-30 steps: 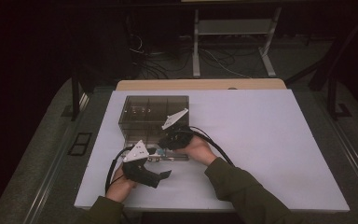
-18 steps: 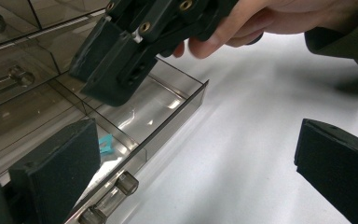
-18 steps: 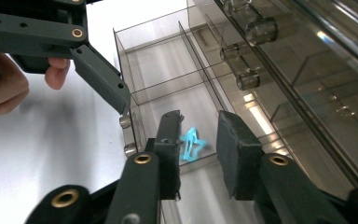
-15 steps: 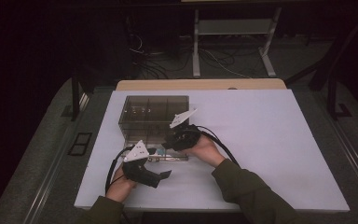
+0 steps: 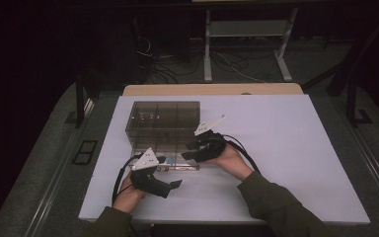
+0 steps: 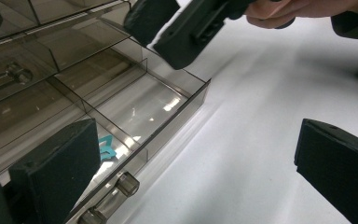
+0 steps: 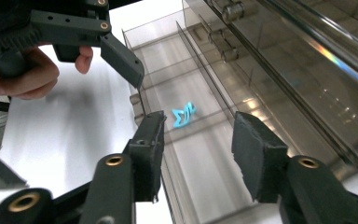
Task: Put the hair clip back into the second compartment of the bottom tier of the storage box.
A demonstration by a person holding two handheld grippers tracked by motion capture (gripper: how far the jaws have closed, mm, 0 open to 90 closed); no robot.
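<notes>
A smoky clear drawer cabinet (image 5: 163,123) stands on the white table (image 5: 296,148). Its bottom drawer (image 5: 187,167) is pulled out toward me. A small teal piece (image 5: 169,160) lies in the drawer, also seen as the teal piece (image 6: 105,147) and the teal piece (image 7: 183,115). My left gripper (image 5: 170,173) is open at the drawer's front left, its jaws straddling the drawer front (image 6: 168,121). My right gripper (image 5: 188,150) hangs open above the drawer's right end, jaws on either side of the drawer floor (image 7: 168,51). Neither gripper holds anything.
The drawer's handle (image 6: 112,200) sticks out on the near side. Upper drawers of the cabinet (image 6: 23,70) hold small clear parts. White table surface stretches to the right of the cabinet. A wooden edge (image 5: 212,89) and cables on the floor lie beyond the table.
My right gripper has shifted slightly to the right along the open drawer. The left gripper has stayed in place.
</notes>
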